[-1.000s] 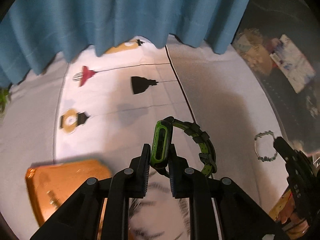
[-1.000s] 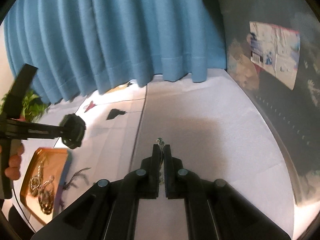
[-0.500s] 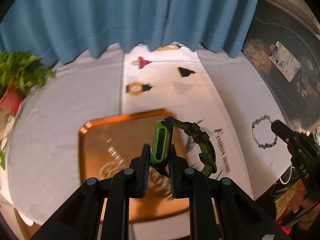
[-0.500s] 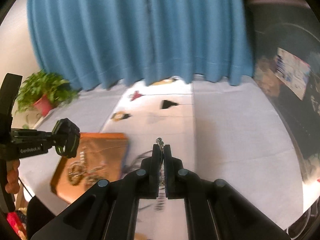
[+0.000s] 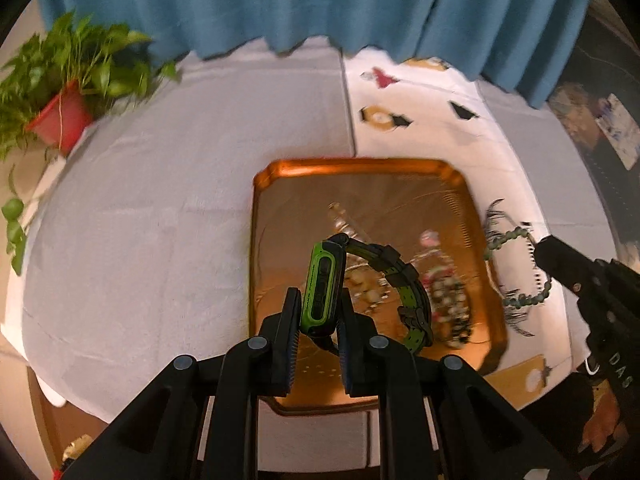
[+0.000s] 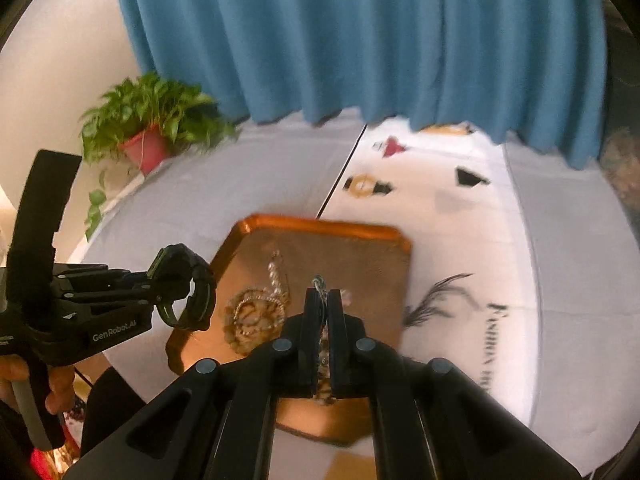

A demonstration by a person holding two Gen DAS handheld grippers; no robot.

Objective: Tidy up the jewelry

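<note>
My left gripper is shut on a green and black watch, held above the copper tray; its strap loops to the right. In the right wrist view the watch shows in the left gripper at the tray's left edge. My right gripper is shut on a green bead bracelet, held above the tray. In the left wrist view the bracelet hangs from the right gripper's tip over the tray's right edge. Several necklaces and bracelets lie in the tray.
A white cloth with printed figures covers the table. A potted plant in a red pot stands at the far left. A blue curtain hangs behind. The table edge lies close below the tray.
Both grippers have swung left from the bare cloth to above the tray, each still holding its piece. The plant has come into view.
</note>
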